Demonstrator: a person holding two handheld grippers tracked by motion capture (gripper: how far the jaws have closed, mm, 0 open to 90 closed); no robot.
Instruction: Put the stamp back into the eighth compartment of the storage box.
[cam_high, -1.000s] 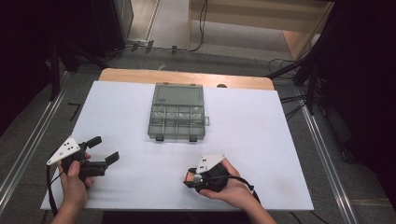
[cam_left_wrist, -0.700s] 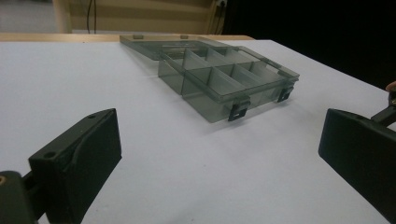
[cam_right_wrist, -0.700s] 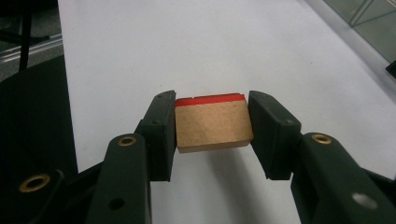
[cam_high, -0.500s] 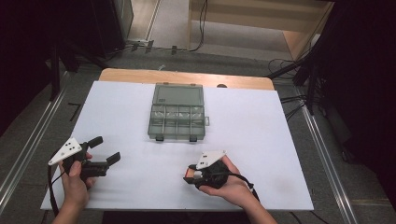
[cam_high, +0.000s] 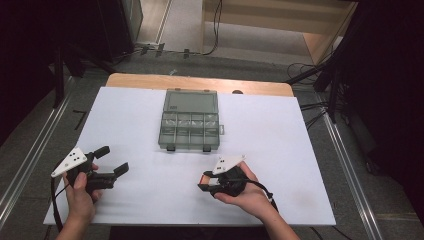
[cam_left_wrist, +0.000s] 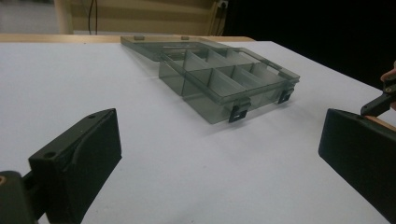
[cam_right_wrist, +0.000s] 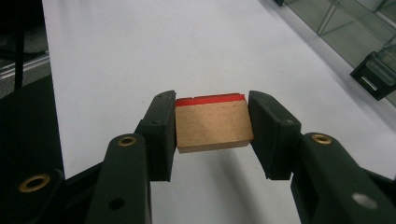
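A smoky clear compartment box (cam_high: 191, 127) lies at the middle of the white table with its lid folded open behind it; it also shows in the left gripper view (cam_left_wrist: 224, 79). My right gripper (cam_high: 206, 181) (cam_right_wrist: 212, 126) hovers near the front of the table, in front of the box and slightly to its right. It is shut on a small wooden block (cam_right_wrist: 212, 123) with a red top edge. My left gripper (cam_high: 113, 160) (cam_left_wrist: 219, 144) is at the front left, open, with nothing between its jaws. It points toward the box.
The white sheet (cam_high: 280, 130) covers most of the table, and a wooden strip (cam_high: 150, 80) shows along its far edge. The box's latches (cam_right_wrist: 373, 74) sit close to my right gripper. Cables and dark stands lie on the floor beyond the table.
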